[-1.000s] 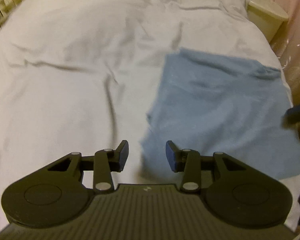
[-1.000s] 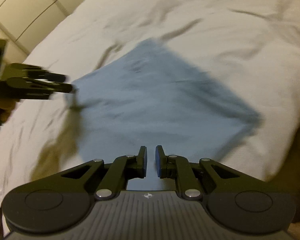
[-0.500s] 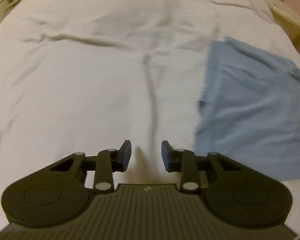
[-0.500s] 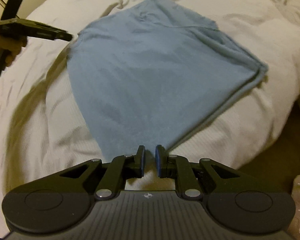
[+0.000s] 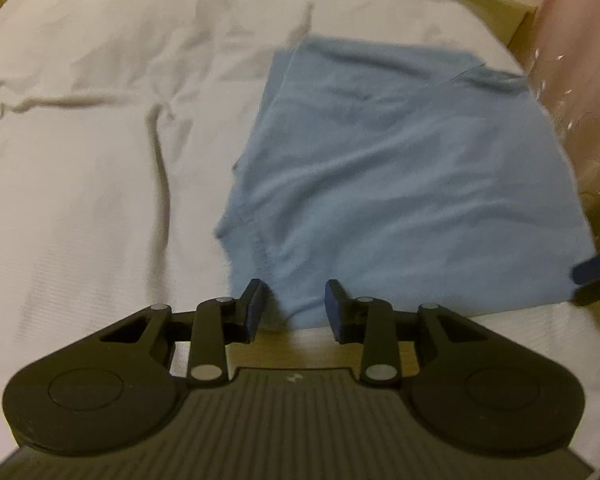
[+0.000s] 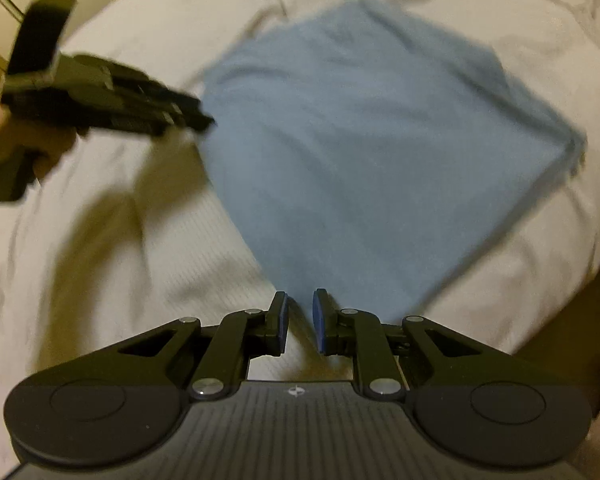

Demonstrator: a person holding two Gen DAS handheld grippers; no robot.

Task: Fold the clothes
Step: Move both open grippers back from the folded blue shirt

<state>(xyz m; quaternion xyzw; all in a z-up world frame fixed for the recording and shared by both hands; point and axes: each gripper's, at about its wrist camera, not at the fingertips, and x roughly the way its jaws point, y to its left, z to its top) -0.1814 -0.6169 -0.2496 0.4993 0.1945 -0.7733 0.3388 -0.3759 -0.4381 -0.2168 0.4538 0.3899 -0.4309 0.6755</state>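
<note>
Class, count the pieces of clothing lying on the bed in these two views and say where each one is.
1. A blue garment lies flat near the white bed's near right edge, between the two tongs; any others are out of view.

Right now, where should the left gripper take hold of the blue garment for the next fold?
Probably the near-left corner of the blue garment, coming in low from the bed's near edge. That corner lies just ahead of the open left gripper, its hem slightly raised off the white sheet.
</note>
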